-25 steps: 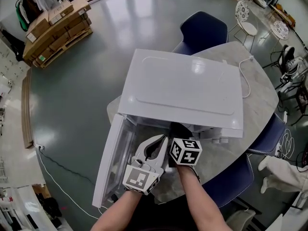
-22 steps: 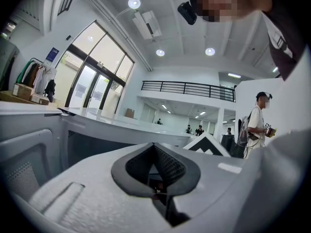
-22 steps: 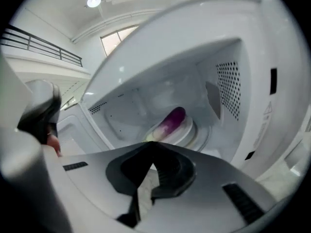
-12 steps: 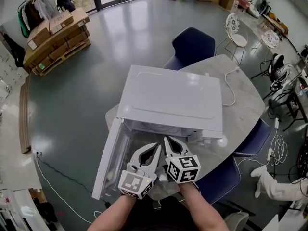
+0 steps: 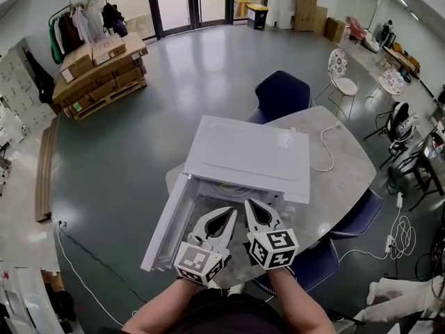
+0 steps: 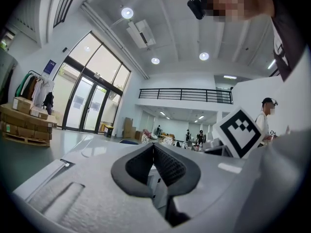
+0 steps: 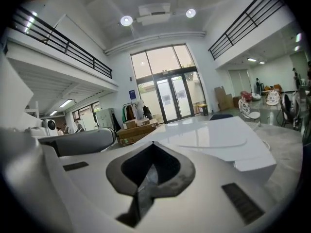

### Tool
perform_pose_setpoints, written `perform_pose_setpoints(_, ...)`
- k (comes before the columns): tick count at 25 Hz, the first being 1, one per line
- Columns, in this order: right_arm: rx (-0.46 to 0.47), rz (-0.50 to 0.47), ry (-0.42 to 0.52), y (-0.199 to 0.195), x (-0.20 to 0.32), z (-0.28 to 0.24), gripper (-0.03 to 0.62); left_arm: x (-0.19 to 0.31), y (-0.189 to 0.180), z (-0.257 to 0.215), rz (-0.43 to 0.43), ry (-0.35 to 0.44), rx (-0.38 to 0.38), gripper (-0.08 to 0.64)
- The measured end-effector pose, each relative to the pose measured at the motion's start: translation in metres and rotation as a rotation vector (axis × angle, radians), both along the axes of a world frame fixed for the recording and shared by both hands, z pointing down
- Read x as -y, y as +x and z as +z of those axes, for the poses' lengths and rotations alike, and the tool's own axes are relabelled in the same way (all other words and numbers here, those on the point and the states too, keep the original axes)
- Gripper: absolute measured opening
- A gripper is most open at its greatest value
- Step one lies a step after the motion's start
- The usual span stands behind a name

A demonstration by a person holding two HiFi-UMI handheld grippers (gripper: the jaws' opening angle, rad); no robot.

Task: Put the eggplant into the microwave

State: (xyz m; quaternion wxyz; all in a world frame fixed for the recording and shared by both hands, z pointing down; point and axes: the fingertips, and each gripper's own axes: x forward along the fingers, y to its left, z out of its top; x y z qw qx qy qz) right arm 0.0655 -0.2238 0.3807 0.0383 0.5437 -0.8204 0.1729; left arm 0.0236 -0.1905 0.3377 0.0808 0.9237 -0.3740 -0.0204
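Observation:
The white microwave stands on the table with its door swung open to the left. I cannot see the eggplant in any view; what shows of the cavity is a pale floor. My left gripper and right gripper hover side by side just in front of the opening, above its lower edge. In the left gripper view the left gripper has its jaws closed tip to tip with nothing between. The right gripper is likewise shut and empty, with the microwave's top ahead of it.
The microwave sits on a round marble table, with a white cable trailing off to the right. Blue chairs stand behind and at the near right. Cartons on a pallet are far left across the grey floor.
Both grippers have lifted and drawn back from the microwave's mouth. The dark thing seen at the right gripper's tip a second ago no longer shows. The head view now takes in more of the room.

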Motion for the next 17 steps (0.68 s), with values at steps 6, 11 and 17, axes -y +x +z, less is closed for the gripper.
perform_pose_setpoints(6, -0.038, -0.020, 0.126, 0.003, -0.012, -0.048, 0.000, -0.014, 0.005, -0.033, -0.013, 0.069, 0.000, 0.006)
perform_pose_setpoints(11, -0.070, -0.037, 0.174, -0.002, -0.019, -0.062, 0.000, -0.019, 0.001, -0.044, -0.031, 0.101, 0.007, 0.006)
perform_pose_setpoints(17, -0.090, -0.050, 0.205, -0.001, -0.027, -0.069, 0.000, -0.026, 0.005, -0.046, -0.039, 0.118, 0.015, 0.006)
